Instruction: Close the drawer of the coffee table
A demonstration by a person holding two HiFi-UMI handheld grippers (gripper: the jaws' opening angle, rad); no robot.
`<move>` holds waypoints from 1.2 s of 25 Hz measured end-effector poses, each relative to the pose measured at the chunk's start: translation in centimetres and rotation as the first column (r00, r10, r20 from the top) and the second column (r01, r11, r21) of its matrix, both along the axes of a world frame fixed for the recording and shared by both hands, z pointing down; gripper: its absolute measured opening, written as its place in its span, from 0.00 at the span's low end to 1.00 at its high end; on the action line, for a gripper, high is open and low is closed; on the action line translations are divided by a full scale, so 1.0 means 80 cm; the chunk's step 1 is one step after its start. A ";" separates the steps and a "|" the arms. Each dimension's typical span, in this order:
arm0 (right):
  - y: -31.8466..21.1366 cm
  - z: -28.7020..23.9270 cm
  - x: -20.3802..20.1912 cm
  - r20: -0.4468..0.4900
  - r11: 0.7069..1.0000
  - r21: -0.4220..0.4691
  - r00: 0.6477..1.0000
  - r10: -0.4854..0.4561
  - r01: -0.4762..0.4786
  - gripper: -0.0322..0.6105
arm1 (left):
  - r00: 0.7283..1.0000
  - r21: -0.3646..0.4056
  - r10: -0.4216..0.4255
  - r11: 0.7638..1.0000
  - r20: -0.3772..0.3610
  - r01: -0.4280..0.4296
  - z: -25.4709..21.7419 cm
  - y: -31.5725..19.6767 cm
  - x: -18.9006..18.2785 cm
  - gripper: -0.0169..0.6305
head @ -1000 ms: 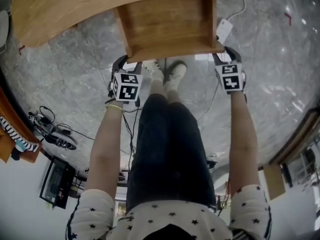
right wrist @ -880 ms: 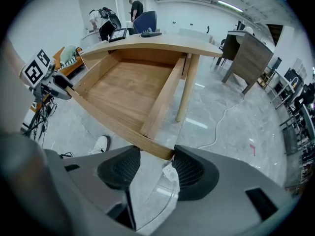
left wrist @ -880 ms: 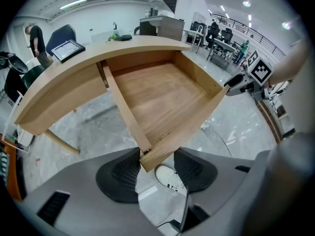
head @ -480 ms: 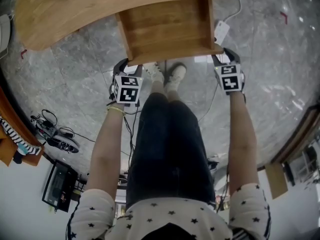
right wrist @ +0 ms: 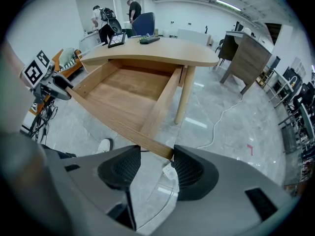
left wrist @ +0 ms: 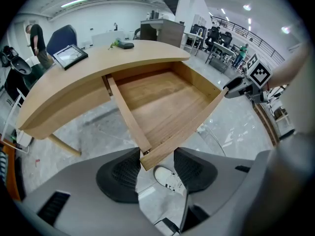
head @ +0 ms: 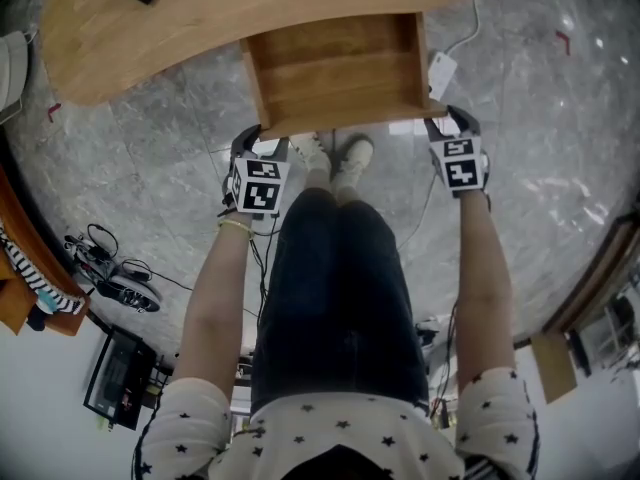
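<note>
Drawer: the empty light-wood drawer [head: 335, 63] stands well out from under the curved light-wood worktop [head: 250, 8] of the coffee table, its open box facing you and its front panel [left wrist: 187, 132] nearest your legs.
Left tongs: your left tongs [left wrist: 157, 168] are spread apart, and the drawer's front left corner sits in the gap between the jaws. They clamp nothing.
Right tongs: your right tongs [right wrist: 156, 163] are likewise spread. The front right corner sits at the mouth of the gap, close against one jaw.
Step in hand: you are set at both front corners, so I judge the push to be under way or about to start. The drawer is far from shut.
Handling: it is stiff board and holds nothing, so it should move lightly. I expect it to bind if one side leads.
Where to take hold: do not grip. Bear on the front panel at both ends and push evenly, straight toward the worktop.
Watch for: a corner could slide deeper between the spread jaws. A white cable [right wrist: 221, 117] lies on the grey marble floor [head: 150, 168] to your right.
</note>
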State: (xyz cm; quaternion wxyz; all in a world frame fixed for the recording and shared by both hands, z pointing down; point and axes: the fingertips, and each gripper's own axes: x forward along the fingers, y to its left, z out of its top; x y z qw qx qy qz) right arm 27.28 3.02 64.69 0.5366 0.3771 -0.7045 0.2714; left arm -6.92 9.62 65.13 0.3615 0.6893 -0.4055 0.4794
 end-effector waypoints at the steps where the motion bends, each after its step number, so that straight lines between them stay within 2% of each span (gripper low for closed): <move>1: 0.000 -0.001 -0.001 0.000 1.000 -0.001 1.000 0.000 0.000 0.39 | 1.000 -0.001 0.002 1.000 0.001 -0.002 -0.001 -0.001 -0.001 0.37; 30: -0.042 -0.002 -0.007 -0.037 0.999 0.037 0.999 0.005 -0.004 0.38 | 0.999 0.024 0.022 0.999 -0.025 -0.022 -0.001 -0.039 -0.006 0.36</move>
